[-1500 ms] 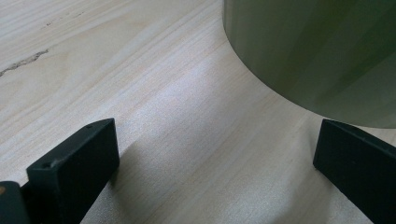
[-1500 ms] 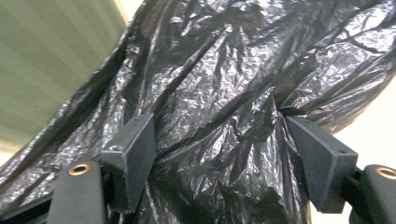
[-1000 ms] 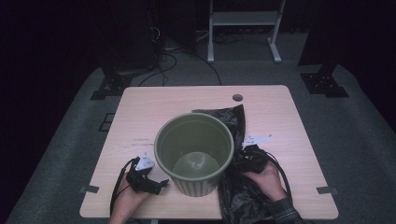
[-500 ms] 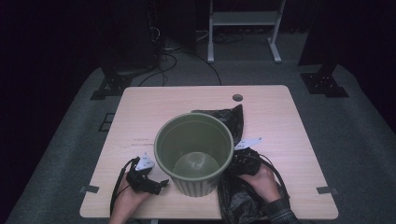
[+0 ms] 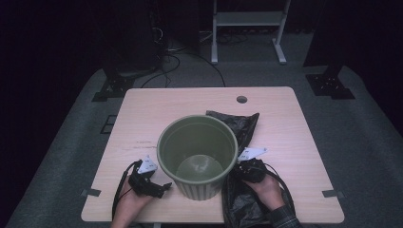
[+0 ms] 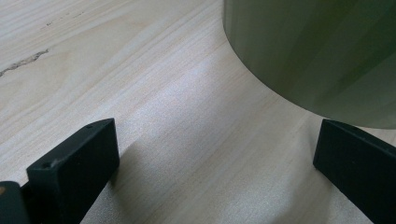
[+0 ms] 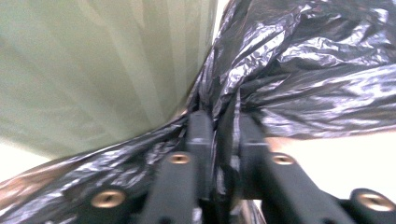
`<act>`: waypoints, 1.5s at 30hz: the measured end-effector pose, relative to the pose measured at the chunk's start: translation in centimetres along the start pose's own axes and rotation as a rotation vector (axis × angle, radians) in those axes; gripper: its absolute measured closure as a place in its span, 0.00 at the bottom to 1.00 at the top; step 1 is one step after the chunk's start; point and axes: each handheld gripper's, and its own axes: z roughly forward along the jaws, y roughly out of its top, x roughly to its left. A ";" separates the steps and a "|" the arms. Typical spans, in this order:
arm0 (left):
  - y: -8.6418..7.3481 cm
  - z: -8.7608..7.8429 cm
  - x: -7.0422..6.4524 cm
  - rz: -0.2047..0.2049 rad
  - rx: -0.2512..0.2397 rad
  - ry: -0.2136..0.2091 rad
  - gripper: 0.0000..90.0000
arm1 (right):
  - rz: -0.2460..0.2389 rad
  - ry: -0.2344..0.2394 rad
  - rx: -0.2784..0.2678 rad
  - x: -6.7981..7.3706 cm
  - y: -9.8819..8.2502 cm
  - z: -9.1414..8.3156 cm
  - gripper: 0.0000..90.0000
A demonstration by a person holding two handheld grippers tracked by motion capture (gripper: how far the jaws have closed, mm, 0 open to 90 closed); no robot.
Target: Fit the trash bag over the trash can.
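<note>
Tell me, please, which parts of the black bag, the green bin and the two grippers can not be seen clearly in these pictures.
- Black bag: high view, part hidden behind the green bin; its near end is cut off by the bottom edge.
- Bin's rim and base: left gripper view, cut off by the frame.
- Right gripper: its view is blurred; plastic covers the pads.
- Left gripper: high view, too small to judge.

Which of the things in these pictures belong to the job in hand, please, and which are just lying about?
In use:
- black plastic bag, pinched in the right claw, whose jaws have just closed on it
- green bin, standing beside the bag
- left claw, open on the table by the bin

Lying about:
- white stand behind the table
- cables on the floor
</note>
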 end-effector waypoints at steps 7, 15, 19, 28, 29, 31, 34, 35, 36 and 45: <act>0.0 0.0 0.0 0.000 0.000 0.000 0.00 | 0.024 0.066 0.004 -0.8 -0.3 -1.0 0.98; 0.0 0.0 0.0 0.000 0.000 0.000 0.00 | 0.031 0.123 -0.079 -0.8 0.5 -4.2 0.98; 0.0 0.0 0.0 0.000 0.000 0.000 0.00 | 0.028 0.168 -0.103 -0.6 1.2 -5.7 0.98; 0.0 0.0 0.0 0.000 0.000 0.001 0.00 | -0.030 0.268 -0.183 -0.1 2.6 -8.6 0.98; 0.0 0.0 0.0 0.000 0.000 0.000 0.00 | -0.036 0.280 -0.189 -0.1 2.8 -9.0 0.98; 0.0 0.0 0.0 0.000 0.000 0.001 0.00 | -0.045 0.293 -0.203 0.0 3.1 -9.5 0.98; 0.0 0.0 0.0 -0.001 0.000 0.001 0.00 | -0.064 0.314 -0.226 0.1 3.5 -10.5 0.98; 0.0 0.0 0.0 0.000 0.000 0.001 0.00 | -0.065 0.319 -0.232 0.1 3.6 -10.8 0.98; 0.0 0.0 0.0 -0.001 0.000 0.001 0.00 | -0.064 0.328 -0.245 0.0 3.8 -11.0 0.98; 0.0 0.0 0.0 0.000 -0.001 0.001 0.00 | -0.113 0.363 -0.290 0.1 5.2 -13.8 0.98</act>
